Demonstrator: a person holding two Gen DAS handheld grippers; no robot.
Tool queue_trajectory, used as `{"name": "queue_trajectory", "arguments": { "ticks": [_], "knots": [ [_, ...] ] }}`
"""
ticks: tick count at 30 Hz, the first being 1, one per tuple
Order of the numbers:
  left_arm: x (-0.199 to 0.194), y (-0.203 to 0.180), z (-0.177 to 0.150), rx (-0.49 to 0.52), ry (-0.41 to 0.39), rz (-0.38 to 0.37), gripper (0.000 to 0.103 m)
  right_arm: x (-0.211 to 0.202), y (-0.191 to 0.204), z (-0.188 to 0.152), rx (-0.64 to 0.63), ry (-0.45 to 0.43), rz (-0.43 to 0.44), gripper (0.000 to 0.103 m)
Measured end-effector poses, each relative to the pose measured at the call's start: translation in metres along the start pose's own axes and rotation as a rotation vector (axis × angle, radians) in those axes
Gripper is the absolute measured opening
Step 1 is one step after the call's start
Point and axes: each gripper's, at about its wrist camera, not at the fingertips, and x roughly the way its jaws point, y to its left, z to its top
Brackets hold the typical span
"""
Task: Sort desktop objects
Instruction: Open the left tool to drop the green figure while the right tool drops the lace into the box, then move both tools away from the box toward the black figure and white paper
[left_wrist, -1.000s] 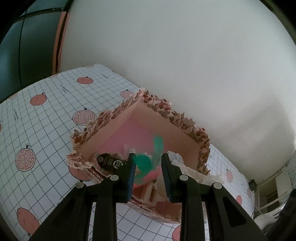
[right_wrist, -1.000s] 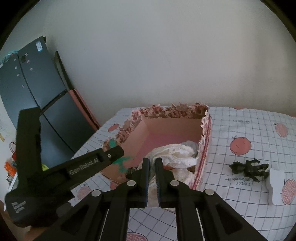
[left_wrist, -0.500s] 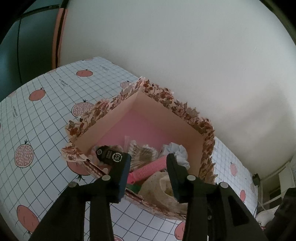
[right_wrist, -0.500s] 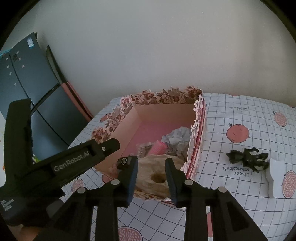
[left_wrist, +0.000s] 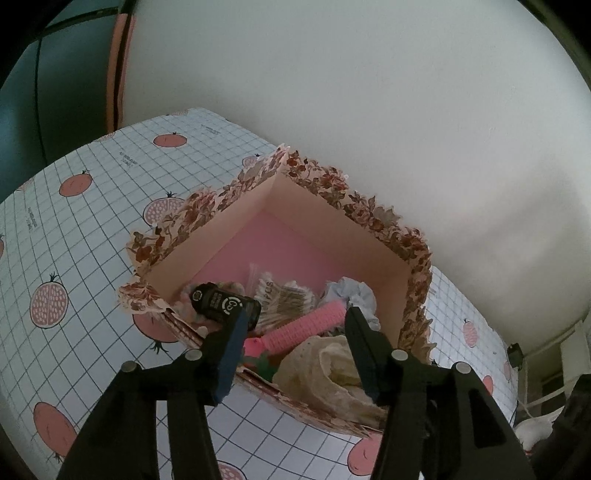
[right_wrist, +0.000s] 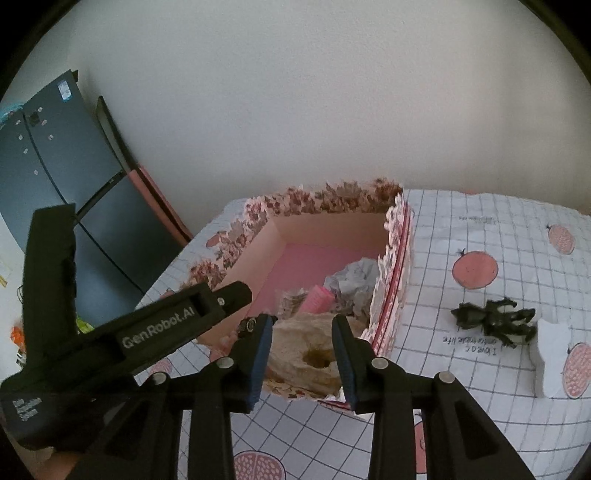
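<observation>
Pink box (left_wrist: 380, 254) sits below both parted, empty claws, left gripper (left_wrist: 291, 354) just widened, right gripper (right_wrist: 301, 352) over its near rim.

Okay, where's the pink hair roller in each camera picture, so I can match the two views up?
Left wrist: the pink hair roller lies in the box's near part, slanting between the gripper's fingers, beside the black bottle.
Right wrist: it sits mid-box, just above the beige cloth, only partly showing.
Shared landmark: the crumpled grey paper right next to the roller.
</observation>
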Motion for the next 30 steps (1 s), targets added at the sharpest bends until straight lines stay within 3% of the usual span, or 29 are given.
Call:
{"name": "queue_trajectory", "arguments": {
  "ticks": [16,19,30],
  "knots": [
    [-0.032,-0.029,0.003,0.025,-0.079,0.010,0.072,-0.053,-0.026,0.017,0.036,-0.098,-0.047,0.042],
    [-0.035,-0.037,0.002,0.032,-0.089,0.014,0.074,-0.060,-0.035,0.018,0.050,-0.106,-0.064,0.048],
    [-0.038,-0.082,-0.012,0.093,-0.097,0.012,0.075,-0.093,-0.080,0.023,0.110,-0.147,-0.127,0.051]
  ]
}}
